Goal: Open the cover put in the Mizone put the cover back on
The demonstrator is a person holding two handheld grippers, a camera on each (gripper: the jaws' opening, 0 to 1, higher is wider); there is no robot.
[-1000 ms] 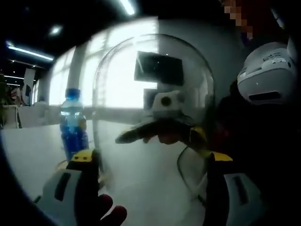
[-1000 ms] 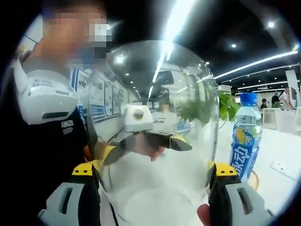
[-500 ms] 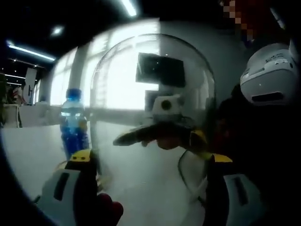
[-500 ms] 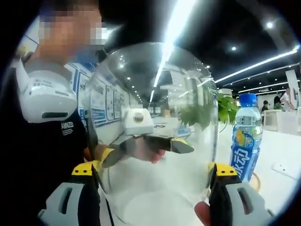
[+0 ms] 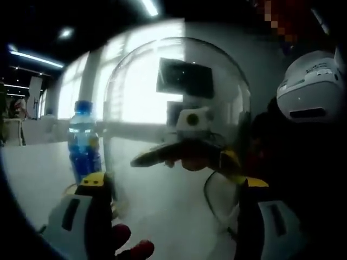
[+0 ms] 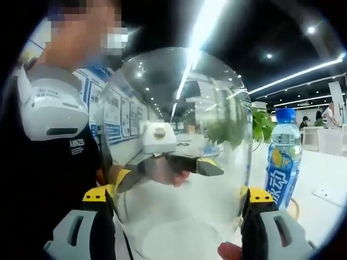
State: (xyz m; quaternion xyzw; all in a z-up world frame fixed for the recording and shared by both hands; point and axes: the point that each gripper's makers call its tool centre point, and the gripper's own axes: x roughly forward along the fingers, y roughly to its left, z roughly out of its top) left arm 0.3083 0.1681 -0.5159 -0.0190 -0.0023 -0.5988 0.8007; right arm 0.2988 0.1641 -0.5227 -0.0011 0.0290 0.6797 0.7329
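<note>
Little has moved since the earlier frames: we keep the clear dome cover (image 5: 179, 108) pinched between both tools, and only a red-gloved fingertip (image 5: 142, 249) has slid further in beneath the left tool (image 5: 171, 187). Our left tool's jaws stand wide, one against each side of the cover's rim; the right tool (image 6: 176, 200) does the same from the opposite side. Through the dome, each view picks up the other tool. Beyond it, the Mizone bottle (image 6: 283, 160) stands upright on the white tabletop (image 6: 325, 173), beside the cover and not yet under it. We judge the smooth, curved wall could slip from such shallow grips, or the rim could topple the bottle.
</note>
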